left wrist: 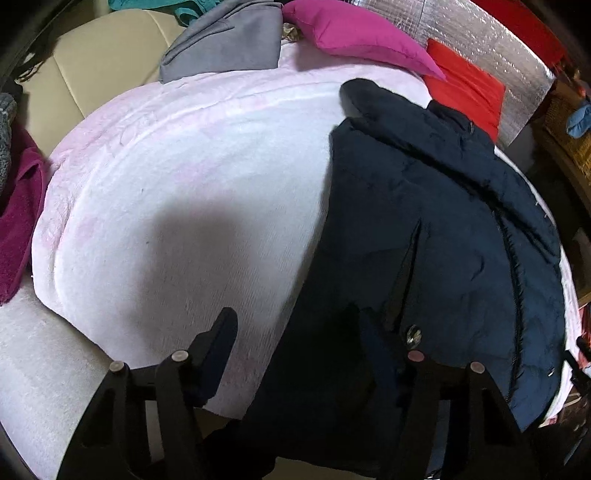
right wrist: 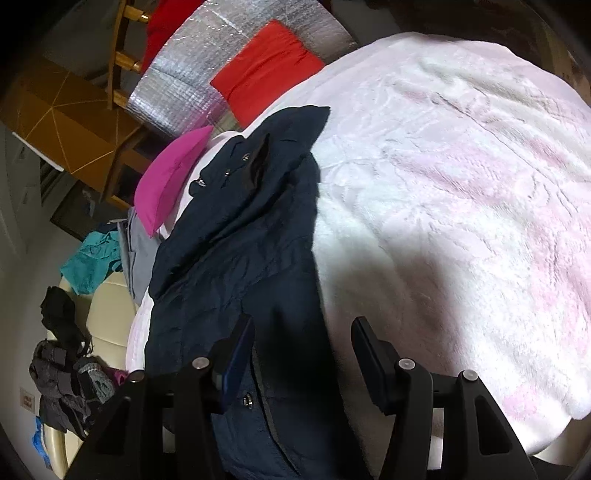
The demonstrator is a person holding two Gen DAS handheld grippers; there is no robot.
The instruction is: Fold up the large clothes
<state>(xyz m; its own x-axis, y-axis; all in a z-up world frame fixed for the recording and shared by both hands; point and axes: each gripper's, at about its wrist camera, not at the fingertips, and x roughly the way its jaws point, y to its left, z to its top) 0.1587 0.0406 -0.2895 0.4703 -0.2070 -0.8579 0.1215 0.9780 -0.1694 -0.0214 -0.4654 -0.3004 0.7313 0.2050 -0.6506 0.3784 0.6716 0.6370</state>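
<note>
A dark navy jacket [left wrist: 436, 229] lies spread on a white-pink fleece blanket [left wrist: 177, 192], on the right side in the left wrist view. My left gripper [left wrist: 295, 325] is open, hovering over the jacket's left edge near its hem. In the right wrist view the jacket [right wrist: 240, 236] lies to the left on the blanket [right wrist: 461, 192]. My right gripper [right wrist: 303, 332] is open, above the jacket's right edge, with the left finger [right wrist: 240, 343] over the fabric. Neither holds anything.
A magenta pillow [left wrist: 354, 33], a grey folded cloth [left wrist: 225, 40] and a red cloth [left wrist: 465, 88] on a silver foil sheet [left wrist: 491, 33] lie at the far end. A maroon towel [left wrist: 18, 214] hangs at the left. A beige chair [right wrist: 107, 310] with clothes stands beside.
</note>
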